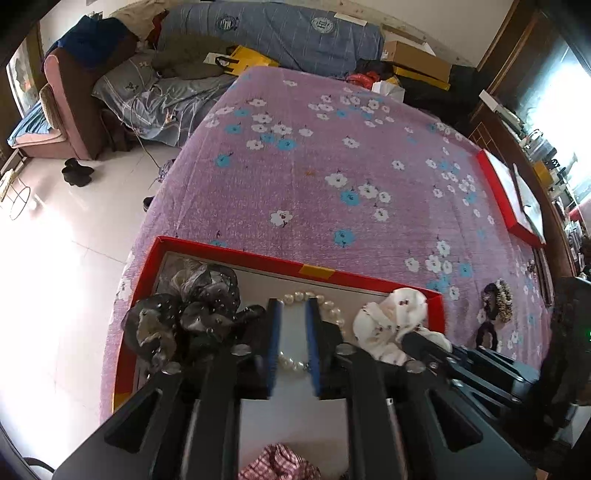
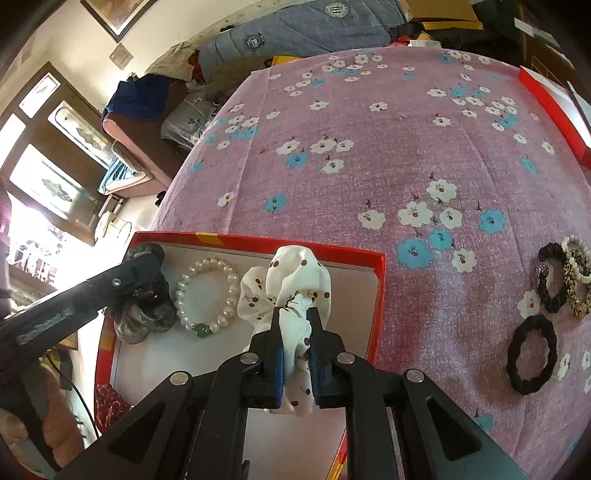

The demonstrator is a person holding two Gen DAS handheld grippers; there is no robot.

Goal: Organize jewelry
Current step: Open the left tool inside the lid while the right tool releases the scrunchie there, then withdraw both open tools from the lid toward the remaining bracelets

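The right gripper (image 2: 295,332) pinches a soft, crumpled white scrunchie (image 2: 291,284) dotted with cherries, its bunched length running away from the fingers over the red box (image 2: 380,295). The left gripper (image 1: 293,332), parted, straddles a round pearl bracelet (image 1: 317,301) lying flat inside. Beyond spreads a pink floral cloth (image 1: 314,166).

Far across the room I see two round white emblems on the blue quilt (image 1: 273,27), also in my right view (image 2: 295,26), but their lettering is too small for me to read. Nothing else nearby carries writing I can make out.
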